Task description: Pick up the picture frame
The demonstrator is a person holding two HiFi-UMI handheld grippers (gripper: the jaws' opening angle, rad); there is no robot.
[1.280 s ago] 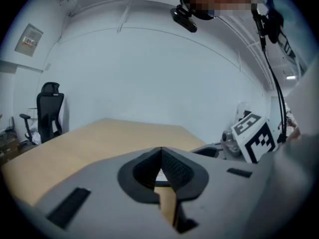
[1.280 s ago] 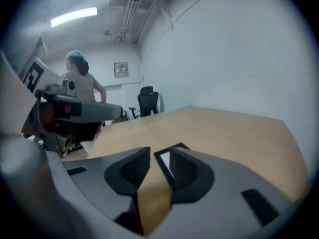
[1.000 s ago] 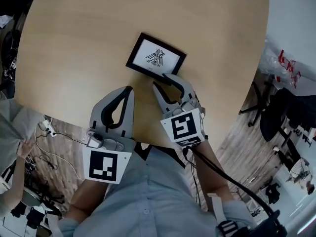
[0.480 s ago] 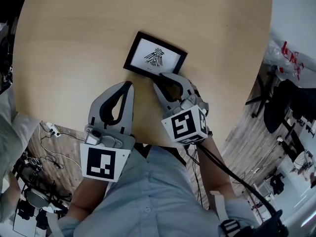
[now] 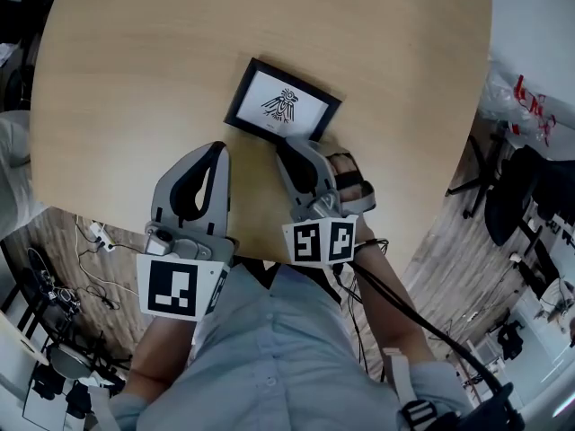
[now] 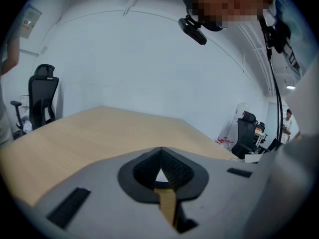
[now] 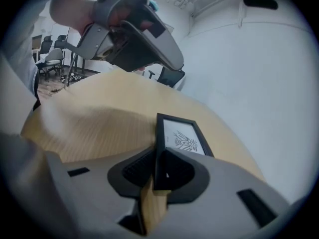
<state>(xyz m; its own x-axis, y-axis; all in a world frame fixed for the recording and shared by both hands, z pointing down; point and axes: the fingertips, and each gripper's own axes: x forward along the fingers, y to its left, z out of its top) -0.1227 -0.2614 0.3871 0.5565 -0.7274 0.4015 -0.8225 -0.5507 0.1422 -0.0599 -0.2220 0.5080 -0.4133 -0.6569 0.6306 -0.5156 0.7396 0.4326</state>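
Note:
The picture frame [image 5: 283, 104], black-rimmed with a bird drawing on white, lies on the round wooden table [image 5: 126, 52] just ahead of me. My right gripper [image 5: 301, 147] is rolled onto its side at the frame's near edge. In the right gripper view the frame [image 7: 182, 138] has that edge between the jaws of the right gripper [image 7: 157, 152], which are closing on it, and the fingertips touch its rim. My left gripper [image 5: 218, 151] rests shut and empty on the table to the left of the frame. In the left gripper view the left gripper [image 6: 162, 152] shows only bare tabletop beyond it.
The table's near edge [image 5: 260, 254] runs under both grippers. Beyond it on the left the floor holds cables and a power strip [image 5: 94, 233]. A black office chair [image 5: 517, 200] stands at the right, by a white table with red-printed plastic [image 5: 530, 106].
The right gripper has rolled onto its side and its jaws have narrowed around the frame's near edge. The left gripper has stayed shut, shifting slightly left in the picture.

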